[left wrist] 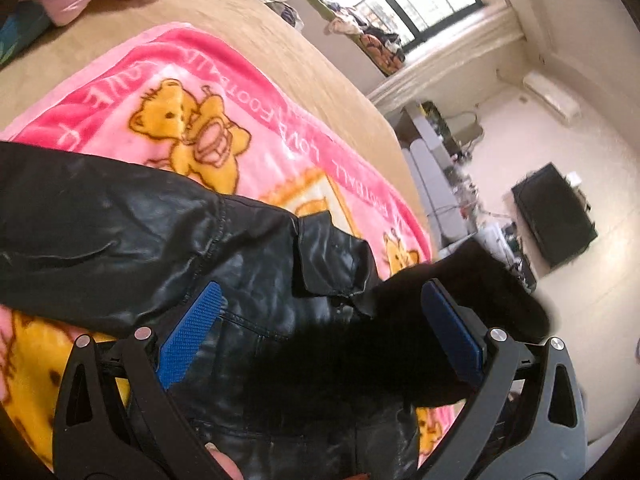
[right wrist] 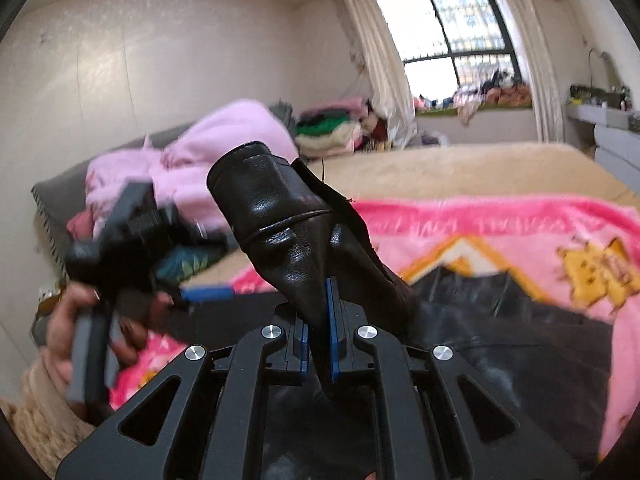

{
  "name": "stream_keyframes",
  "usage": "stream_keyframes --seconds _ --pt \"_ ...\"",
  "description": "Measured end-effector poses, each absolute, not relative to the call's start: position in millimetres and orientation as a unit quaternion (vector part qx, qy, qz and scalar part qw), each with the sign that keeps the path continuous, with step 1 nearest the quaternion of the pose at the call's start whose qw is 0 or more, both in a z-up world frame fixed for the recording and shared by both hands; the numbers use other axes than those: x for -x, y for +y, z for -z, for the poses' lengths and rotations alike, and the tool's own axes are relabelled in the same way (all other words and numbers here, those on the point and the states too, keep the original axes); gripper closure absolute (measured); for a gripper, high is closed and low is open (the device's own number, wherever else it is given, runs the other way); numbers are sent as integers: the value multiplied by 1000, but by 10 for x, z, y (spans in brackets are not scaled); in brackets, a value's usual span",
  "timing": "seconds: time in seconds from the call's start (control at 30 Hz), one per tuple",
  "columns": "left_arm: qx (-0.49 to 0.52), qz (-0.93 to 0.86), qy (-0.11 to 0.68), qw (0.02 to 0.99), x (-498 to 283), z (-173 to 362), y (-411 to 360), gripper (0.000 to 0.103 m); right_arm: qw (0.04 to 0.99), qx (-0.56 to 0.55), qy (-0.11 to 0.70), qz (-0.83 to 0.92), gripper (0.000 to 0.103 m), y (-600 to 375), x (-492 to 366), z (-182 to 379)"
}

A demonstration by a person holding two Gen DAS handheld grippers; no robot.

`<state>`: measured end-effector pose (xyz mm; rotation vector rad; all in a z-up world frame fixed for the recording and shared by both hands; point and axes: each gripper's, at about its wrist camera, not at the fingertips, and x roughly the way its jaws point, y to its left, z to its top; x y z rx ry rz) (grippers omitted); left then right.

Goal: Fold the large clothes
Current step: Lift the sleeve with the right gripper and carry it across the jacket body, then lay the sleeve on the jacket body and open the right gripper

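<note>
A black leather jacket [left wrist: 168, 232] lies spread on a pink cartoon-bear blanket [left wrist: 168, 92] on the bed. My left gripper [left wrist: 320, 328] is open just above the jacket's body, with black fur trim [left wrist: 440, 320] between its blue pads. My right gripper [right wrist: 318, 332] is shut on a sleeve of the black leather jacket [right wrist: 280, 216] and holds the cuff lifted upright above the blanket [right wrist: 500, 232]. The left gripper [right wrist: 132, 236] shows blurred at the left in the right wrist view, held by a hand.
A pile of pink clothes [right wrist: 200, 148] and a grey pillow [right wrist: 60, 200] lie at the head of the tan bed [right wrist: 460, 168]. More folded clothes [right wrist: 336, 128] are stacked by the window. A desk [left wrist: 440, 176] and a black box [left wrist: 556, 212] stand beyond the bed edge.
</note>
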<state>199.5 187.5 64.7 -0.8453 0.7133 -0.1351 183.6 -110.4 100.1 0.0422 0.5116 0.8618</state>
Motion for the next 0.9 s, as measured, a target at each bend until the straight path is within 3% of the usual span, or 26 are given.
stream_keyframes --seconds 0.27,0.33,0.47,0.5,0.53,0.6,0.63,0.7,0.9 --pt "447 64 335 827 -1912 -368 2059 9 863 3 309 -400 95 -944 -1888 -370" --pt "464 77 344 813 -1948 -277 2070 9 855 7 324 -404 78 -885 -1882 -253" --pt "461 91 362 805 -1961 -206 2019 9 842 28 352 -408 64 -763 -1809 -129" --pt "452 93 367 808 -1948 -196 1989 9 839 31 360 -408 48 -741 -1795 -115" --pt "442 95 375 809 -1940 -175 1956 9 835 33 366 -410 39 -732 -1758 -99" --pt "420 101 402 807 -1941 -92 1873 9 831 37 373 -410 34 -730 -1740 -89" --pt "414 102 412 805 -1934 -45 1846 9 831 40 377 -408 24 -746 -1709 -93" --pt "394 103 441 800 -1963 84 1779 9 829 27 375 -415 14 -818 -1670 -128" --pt "427 117 478 759 -2028 415 1718 9 841 -34 369 -395 14 -1187 -1658 -251"
